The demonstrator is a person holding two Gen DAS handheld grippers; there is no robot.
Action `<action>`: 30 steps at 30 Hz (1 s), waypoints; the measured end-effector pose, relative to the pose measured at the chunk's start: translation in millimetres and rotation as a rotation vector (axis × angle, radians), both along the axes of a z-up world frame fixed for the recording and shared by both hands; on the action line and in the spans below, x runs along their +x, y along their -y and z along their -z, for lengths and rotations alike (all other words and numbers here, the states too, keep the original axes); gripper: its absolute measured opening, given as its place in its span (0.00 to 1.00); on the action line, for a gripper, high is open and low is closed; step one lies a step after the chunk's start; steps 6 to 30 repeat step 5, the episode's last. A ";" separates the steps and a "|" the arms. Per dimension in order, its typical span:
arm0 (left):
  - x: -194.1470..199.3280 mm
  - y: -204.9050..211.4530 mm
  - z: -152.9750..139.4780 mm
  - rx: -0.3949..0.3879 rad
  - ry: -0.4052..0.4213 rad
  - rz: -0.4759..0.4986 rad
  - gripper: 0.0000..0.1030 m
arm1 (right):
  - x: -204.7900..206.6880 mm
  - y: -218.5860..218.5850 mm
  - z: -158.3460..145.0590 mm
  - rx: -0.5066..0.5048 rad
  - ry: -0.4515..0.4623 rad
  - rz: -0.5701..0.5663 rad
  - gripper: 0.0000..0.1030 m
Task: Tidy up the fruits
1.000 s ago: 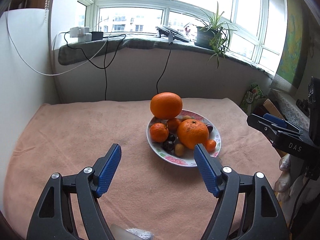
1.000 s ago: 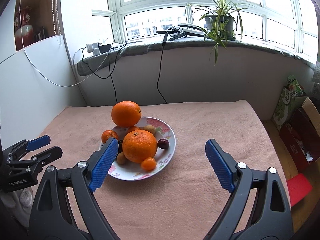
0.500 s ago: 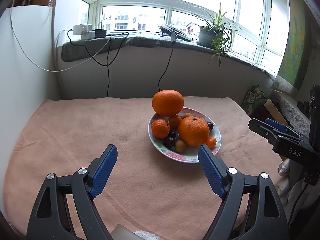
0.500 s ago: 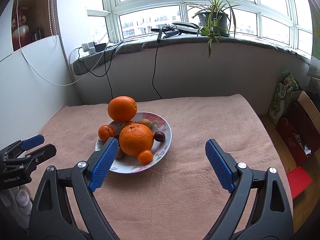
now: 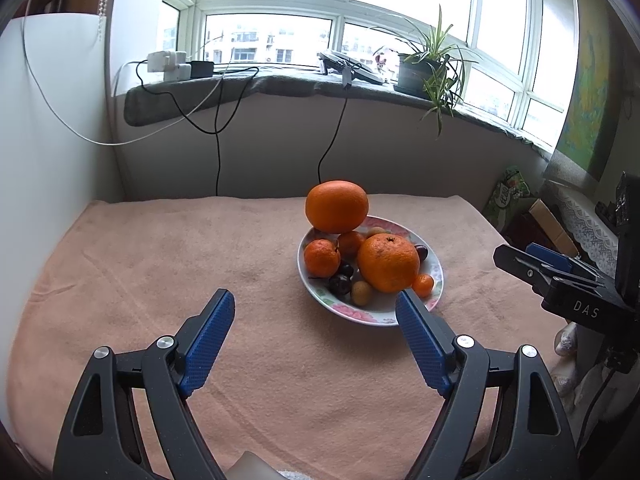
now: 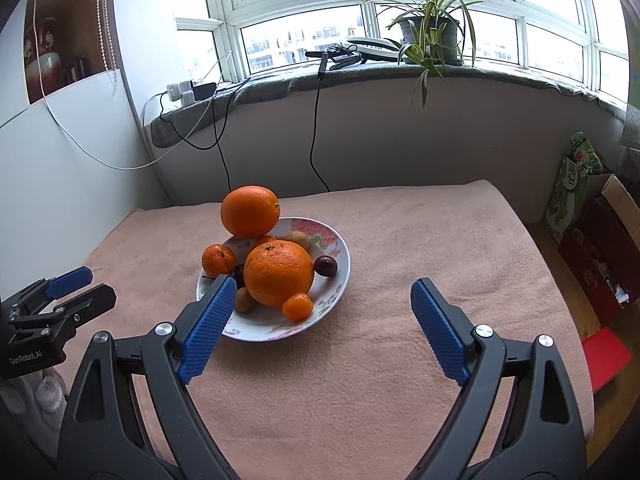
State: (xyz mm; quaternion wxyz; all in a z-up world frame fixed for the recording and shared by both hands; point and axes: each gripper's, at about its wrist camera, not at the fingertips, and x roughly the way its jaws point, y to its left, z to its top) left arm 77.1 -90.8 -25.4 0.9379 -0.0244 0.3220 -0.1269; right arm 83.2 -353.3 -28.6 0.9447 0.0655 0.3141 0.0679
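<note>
A floral plate sits on the pink cloth, holding two big oranges, small mandarins, dark plums and small yellowish fruits. One big orange rests at the plate's far edge on the other fruit. My left gripper is open and empty, above the cloth just short of the plate. My right gripper is open and empty, near the plate's front right. Each gripper shows at the edge of the other's view.
A table under pink cloth stands against a white wall and a windowsill with a potted plant, chargers and hanging cables. Boxes and a green bag stand on the floor at the right.
Both grippers have drawn back and risen slightly; the plate looks a bit farther and higher in both views. Both stay open. The fruit has not moved.
</note>
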 end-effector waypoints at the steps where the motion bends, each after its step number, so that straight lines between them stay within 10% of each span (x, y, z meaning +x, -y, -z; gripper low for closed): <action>1: 0.1 -0.5 0.2 -0.003 0.000 0.000 0.80 | 0.4 0.3 1.0 0.000 -0.002 0.001 0.89; 30: 1.0 -0.8 1.7 0.008 0.003 0.000 0.80 | 6.3 5.6 5.4 -0.002 -0.012 0.013 0.89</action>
